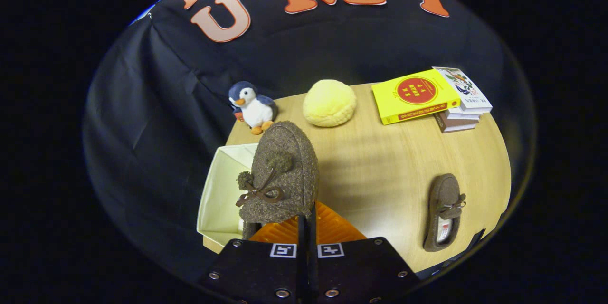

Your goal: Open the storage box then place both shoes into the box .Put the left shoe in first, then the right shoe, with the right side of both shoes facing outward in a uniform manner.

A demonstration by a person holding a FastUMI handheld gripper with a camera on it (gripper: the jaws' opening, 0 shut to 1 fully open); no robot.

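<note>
A fuzzy brown shoe (284, 171) with a bow and pom-poms hangs from my gripper (307, 225), toe pointing away, raised over the open cream storage box (219, 190). The fingers are pressed close together on the shoe's heel edge. The box stands at the table's left front, its inside pale and partly hidden behind the shoe. The second brown shoe (444, 211) lies flat on the wooden table (380, 166), off to the right of the fingers, opening up.
A plush penguin (251, 106) sits at the table's far left edge, a yellow round cushion (329, 103) beside it. A yellow book (414, 95) tops a small stack of books (463, 104) at the far right. Black cloth hangs behind.
</note>
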